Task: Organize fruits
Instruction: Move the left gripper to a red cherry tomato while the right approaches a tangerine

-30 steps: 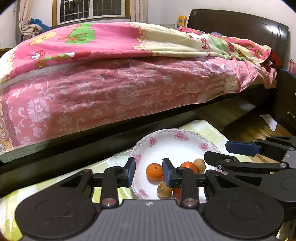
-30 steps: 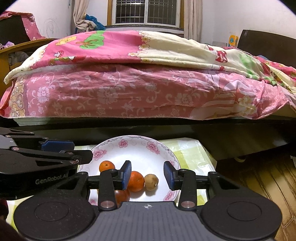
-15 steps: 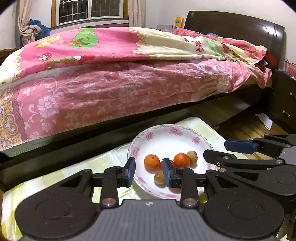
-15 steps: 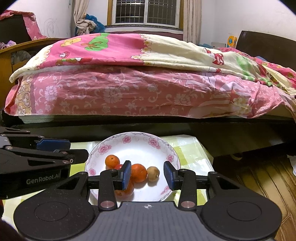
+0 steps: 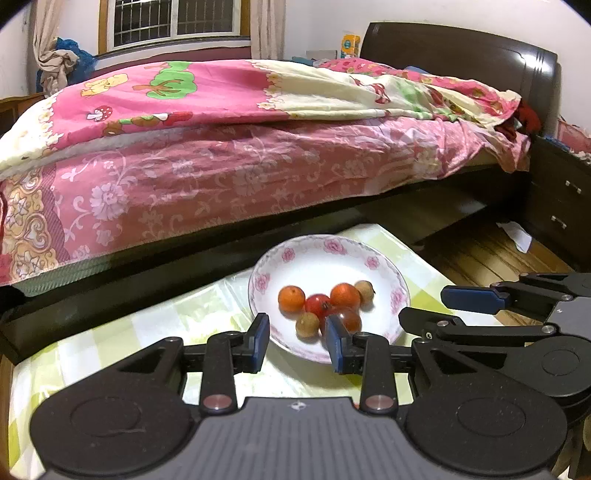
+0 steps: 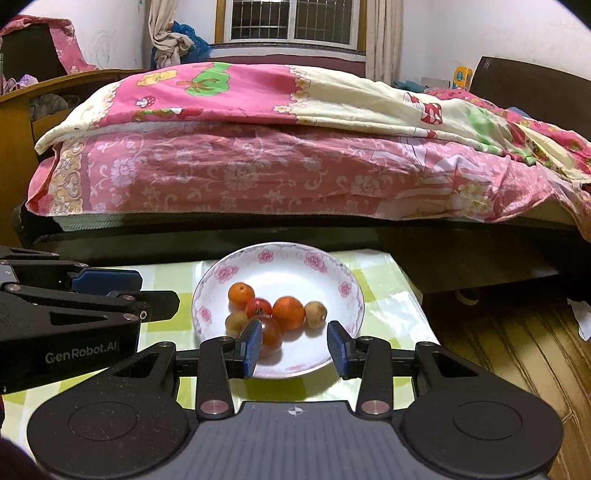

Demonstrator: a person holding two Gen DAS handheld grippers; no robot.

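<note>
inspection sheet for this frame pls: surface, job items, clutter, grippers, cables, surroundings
Surface: low table under a green-checked cloth.
Job's things: floral plate holds two oranges, two tomatoes and two small brown fruits, all bunched together.
Clutter: nothing seen on the cloth beside the plate.
Grippers: left gripper and right gripper both hang short of the plate's near rim, jaws apart, nothing between the pads.
Cables: nothing seen.
Surroundings: bed with pink quilt right behind the table, barred window, wooden floor with a scrap of paper.
</note>
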